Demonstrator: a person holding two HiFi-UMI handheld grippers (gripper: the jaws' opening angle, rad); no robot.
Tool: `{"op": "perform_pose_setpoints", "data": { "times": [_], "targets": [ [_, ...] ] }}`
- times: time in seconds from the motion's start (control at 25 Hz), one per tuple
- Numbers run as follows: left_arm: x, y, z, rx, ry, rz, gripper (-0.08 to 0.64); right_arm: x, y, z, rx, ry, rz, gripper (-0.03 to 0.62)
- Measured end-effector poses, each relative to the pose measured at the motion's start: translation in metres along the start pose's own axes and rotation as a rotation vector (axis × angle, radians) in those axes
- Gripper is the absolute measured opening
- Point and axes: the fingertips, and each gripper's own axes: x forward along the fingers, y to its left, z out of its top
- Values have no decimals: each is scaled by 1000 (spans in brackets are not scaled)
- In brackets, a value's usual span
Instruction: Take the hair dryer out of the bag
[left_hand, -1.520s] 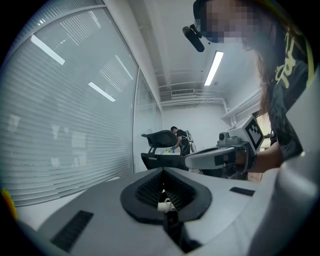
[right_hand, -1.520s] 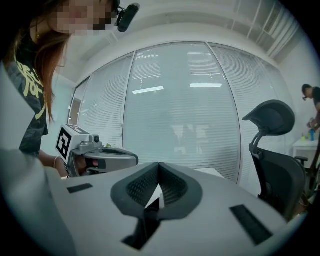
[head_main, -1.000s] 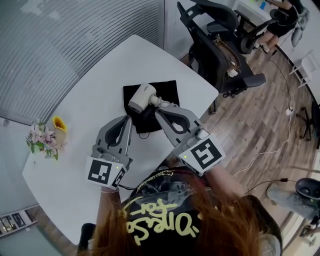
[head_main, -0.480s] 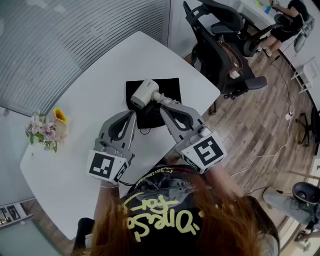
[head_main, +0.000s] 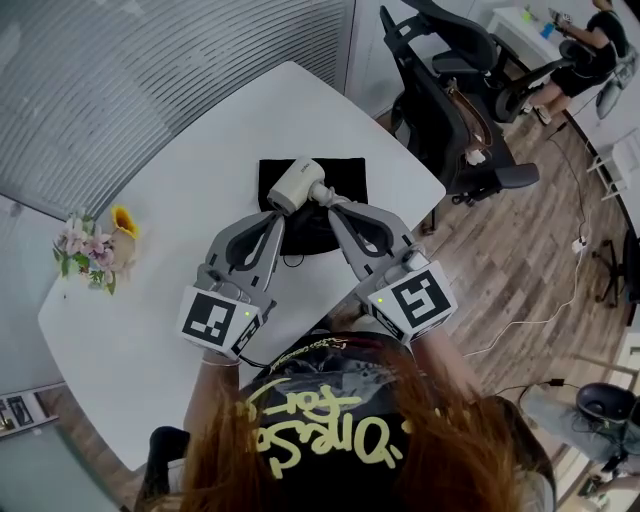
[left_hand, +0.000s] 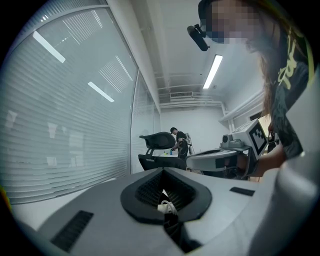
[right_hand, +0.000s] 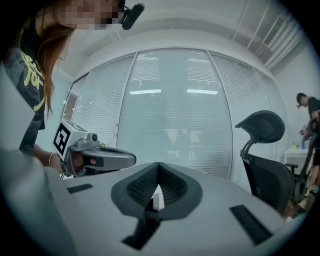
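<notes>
Bare surface (head_main: 150, 290) lies left of the bag (head_main: 345, 178). Left gripper (head_main: 275, 222) pinches it; right gripper (head_main: 336, 203) holds the hair dryer (head_main: 293, 185), handle pointing right.

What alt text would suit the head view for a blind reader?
Seen from above, a person's right gripper holds a white hair dryer by its handle over a black bag, which the left gripper pinches at its edge, on a white table. A small flower bunch stands at the table's left; office chairs stand beyond it.

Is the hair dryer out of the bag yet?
Mostly out: the hair dryer shows bare above the black bag, handle in the right gripper. Cord: cannot tell.
</notes>
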Motion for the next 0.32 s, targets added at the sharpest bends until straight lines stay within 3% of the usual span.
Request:
{"op": "perform_pose_setpoints", "data": {
  "times": [0.32],
  "targets": [
    [6,-1,-5,7,16,3,-6,2,-15,-11,-26,24,-34,2]
  ]
}}
